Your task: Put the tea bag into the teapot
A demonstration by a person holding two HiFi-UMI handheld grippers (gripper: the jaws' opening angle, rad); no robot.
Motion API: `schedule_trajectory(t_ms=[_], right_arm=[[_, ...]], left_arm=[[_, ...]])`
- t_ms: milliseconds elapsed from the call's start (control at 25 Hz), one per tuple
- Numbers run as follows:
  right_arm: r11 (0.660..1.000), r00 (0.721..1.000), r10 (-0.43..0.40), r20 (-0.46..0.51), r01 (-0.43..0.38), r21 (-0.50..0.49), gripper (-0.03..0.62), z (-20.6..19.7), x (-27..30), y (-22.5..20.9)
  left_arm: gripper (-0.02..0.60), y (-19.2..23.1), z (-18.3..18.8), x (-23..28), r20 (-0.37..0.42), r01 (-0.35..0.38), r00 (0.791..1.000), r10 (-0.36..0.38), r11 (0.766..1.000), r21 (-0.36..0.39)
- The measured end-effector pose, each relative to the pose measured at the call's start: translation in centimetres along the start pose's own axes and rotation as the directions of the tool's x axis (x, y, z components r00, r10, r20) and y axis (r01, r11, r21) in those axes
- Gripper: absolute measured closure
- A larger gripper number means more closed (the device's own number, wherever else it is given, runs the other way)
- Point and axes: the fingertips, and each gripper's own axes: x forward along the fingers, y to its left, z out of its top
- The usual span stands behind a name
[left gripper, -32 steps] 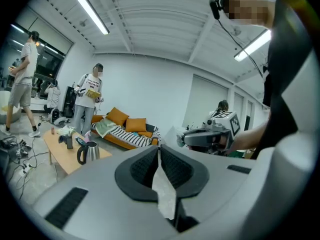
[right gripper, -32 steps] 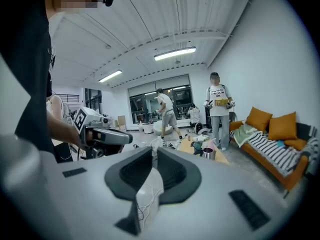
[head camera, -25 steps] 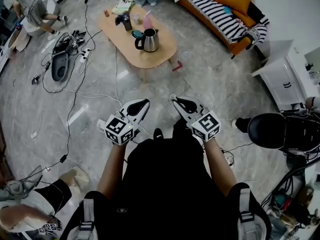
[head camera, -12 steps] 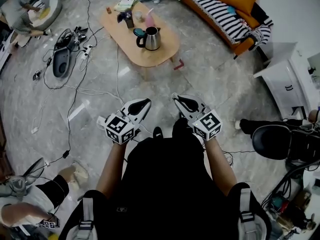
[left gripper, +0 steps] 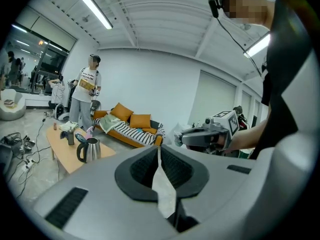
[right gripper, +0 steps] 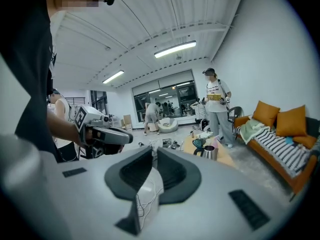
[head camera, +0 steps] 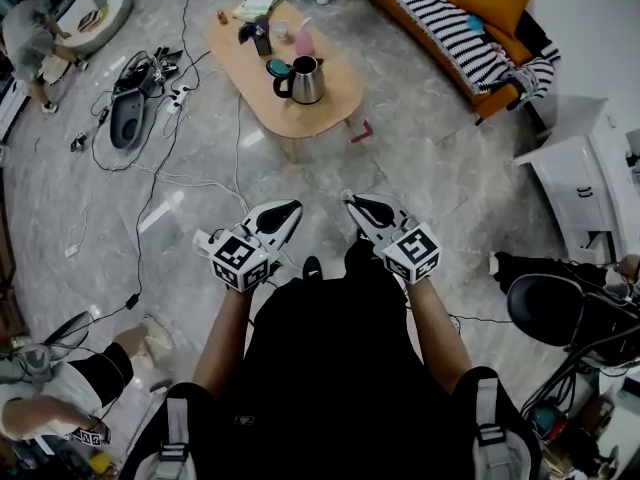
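Between our right gripper's (right gripper: 153, 153) closed jaws sits the white paper tea bag (right gripper: 146, 194), its thin thread looped across it. Our left gripper (left gripper: 159, 149) is clamped on a flat white paper slip (left gripper: 163, 186). Well ahead of both, the steel teapot (head camera: 303, 80) with a black handle stands on the oval wooden table (head camera: 320, 113).
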Motion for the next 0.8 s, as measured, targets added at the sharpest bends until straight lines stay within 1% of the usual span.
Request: schedule_trajectory(t_ms=[240,560,800], right_arm=[[0.998,0.998,0.056,-0.018,-0.056,-0.009,0.554,0.2,0.1,-3.8],[0.989,0.988,0.147,-0.044,-0.148,-0.029,0.554,1.1,0.8,-9.9],[0.975,0.975,0.213,-0.063,-0.216,-0.044,0.554,1.6,1.2,-12.6]], left_arm=[[0.555,0.5,1.3,3.7,0.004,-0.038,0.999,0.038,0.999,-0.003],[0.555,2.0,3.4,8.8,0.02,-0.109,0.994,0.11,0.994,-0.024],[0.555,2.4,4.6,10.9,0.029,-0.172,0.985,0.173,0.985,-0.033]])
